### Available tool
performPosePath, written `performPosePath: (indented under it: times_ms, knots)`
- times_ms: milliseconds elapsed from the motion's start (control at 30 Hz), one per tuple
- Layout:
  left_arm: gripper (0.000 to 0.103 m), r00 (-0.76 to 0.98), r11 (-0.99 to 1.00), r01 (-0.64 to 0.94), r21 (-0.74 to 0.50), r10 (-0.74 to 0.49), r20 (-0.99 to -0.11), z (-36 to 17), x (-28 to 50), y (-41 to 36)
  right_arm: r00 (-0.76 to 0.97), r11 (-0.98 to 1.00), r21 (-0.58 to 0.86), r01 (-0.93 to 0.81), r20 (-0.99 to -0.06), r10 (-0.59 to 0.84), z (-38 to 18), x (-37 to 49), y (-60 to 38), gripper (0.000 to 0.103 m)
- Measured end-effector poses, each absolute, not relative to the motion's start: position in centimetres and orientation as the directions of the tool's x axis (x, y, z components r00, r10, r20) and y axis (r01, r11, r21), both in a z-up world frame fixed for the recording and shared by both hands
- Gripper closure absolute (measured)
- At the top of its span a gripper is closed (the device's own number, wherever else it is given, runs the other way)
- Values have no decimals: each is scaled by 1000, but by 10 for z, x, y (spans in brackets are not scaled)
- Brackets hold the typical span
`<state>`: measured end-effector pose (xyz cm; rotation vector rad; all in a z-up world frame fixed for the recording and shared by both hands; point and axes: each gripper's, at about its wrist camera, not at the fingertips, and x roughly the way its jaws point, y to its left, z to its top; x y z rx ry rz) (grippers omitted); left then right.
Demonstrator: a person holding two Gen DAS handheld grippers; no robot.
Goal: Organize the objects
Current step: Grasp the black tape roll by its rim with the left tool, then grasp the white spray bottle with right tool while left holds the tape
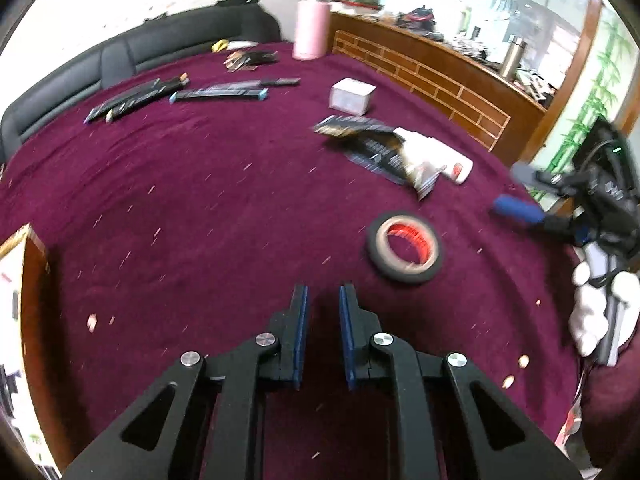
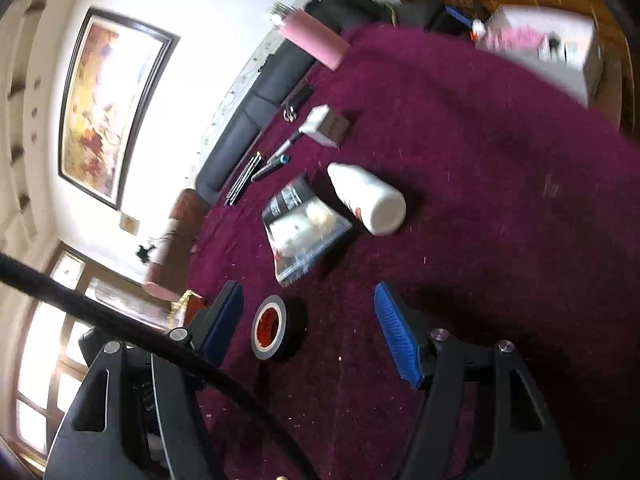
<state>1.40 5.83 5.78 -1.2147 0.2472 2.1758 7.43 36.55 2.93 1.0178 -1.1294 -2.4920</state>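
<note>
The counter (image 1: pixel 200 184) was covered in a plush, deep maroon cloth, its nap flecked with pale crumbs. The left claw (image 1: pixel 323 300) hung low over the near edge with its flat blue pads narrowly parted and nothing between them. Just beyond it and to the right lay a roll of tape (image 1: pixel 405 249), a flat black ring with a tan cardboard core and red print showing inside. The right claw (image 2: pixel 310 312) was spread wide, its ribbed blue pads standing on either side of that same roll of tape (image 2: pixel 276 332) without touching it, gripping nothing. In the left wrist view the right claw (image 1: pixel 516 196) showed at the far right, held by a hand in a white glove (image 1: pixel 588 312). Farther out a smooth white plastic bottle (image 2: pixel 368 198) lay on its side, just beside a crinkled clear and black packet (image 2: pixel 300 224). A small white box (image 1: pixel 352 96) sat beyond those, and long slim dark pens (image 1: pixel 216 94) lay in a loose row toward the far left. A tall pink cylindrical flask (image 1: pixel 311 30) stood upright at the far edge, near a carved wooden rail (image 1: pixel 420 76). A dark padded sofa (image 1: pixel 120 56) curved along the far left side, and a framed painting (image 2: pixel 108 100) hung on the white wall.
</note>
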Motion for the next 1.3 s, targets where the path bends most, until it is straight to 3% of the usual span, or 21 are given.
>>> performPosePath:
  times_ms: [167, 367, 533, 633, 1000, 1167, 1300]
  knots:
    - [90, -357, -758, -619, -206, 506, -786, 61, 3, 72, -697, -835, 541, -102, -638, -328, 54, 45, 362, 35]
    - [88, -342, -692, -715, -102, 473, -812, 52, 2, 132, -649, -917, 383, -109, -726, -226, 52, 14, 357, 36]
    - [86, -364, -683, -728, -51, 449, -816, 51, -7, 153, -622, -956, 278, -92, -766, -163, 50, 2, 349, 36]
    - [74, -355, -658, -752, -38, 453, -818, 50, 0, 155, -614, -961, 262, -85, -774, -157, 49, -2, 351, 36]
    - [69, -343, -688, -725, -33, 402, -849, 37, -2, 145, -596, -973, 219, -68, -791, -136, 41, -10, 351, 36]
    - [57, -388, -694, -720, 11, 389, -836, 34, -1, 165, -583, -994, 93, -57, -812, -43, 37, -20, 335, 45]
    - [57, -392, -708, -706, -6, 398, -829, 33, 0, 164, -547, -999, -15, -47, -836, 39, 28, -36, 319, 54]
